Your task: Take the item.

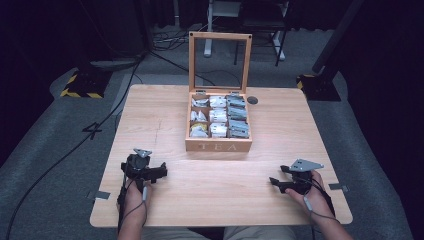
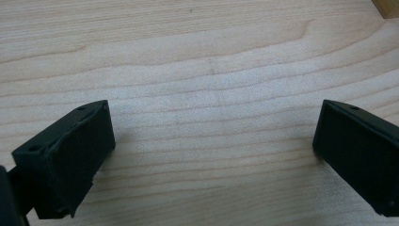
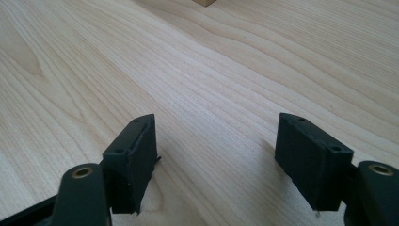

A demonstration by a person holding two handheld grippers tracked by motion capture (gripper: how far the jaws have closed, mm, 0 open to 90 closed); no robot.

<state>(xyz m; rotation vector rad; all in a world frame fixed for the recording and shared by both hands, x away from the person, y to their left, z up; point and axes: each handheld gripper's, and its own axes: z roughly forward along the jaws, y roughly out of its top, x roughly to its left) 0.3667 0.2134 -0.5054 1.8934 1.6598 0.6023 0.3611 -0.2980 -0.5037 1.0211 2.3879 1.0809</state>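
Observation:
A wooden tea box [image 1: 218,145] marked TEA stands at the table's middle with its glass lid [image 1: 219,60] raised upright. Its compartments hold white and grey tea packets [image 1: 218,116]. My left gripper [image 1: 161,171] rests on the table at the front left, open, with bare wood between its black jaws [image 2: 214,136]. My right gripper [image 1: 274,183] lies at the front right, also open with nothing between its jaws [image 3: 216,141]. A corner of the tea box [image 2: 387,8] peeks in at the top right of the left gripper view, and another corner of the box [image 3: 205,2] at the top of the right gripper view.
The light wooden table [image 1: 165,115] has a dark round hole [image 1: 252,100] behind the box at the right. Cables [image 1: 75,145] trail over the grey floor on the left. A yellow-black striped stand foot [image 1: 80,87] sits at the back left, another dark stand foot [image 1: 315,85] at the back right.

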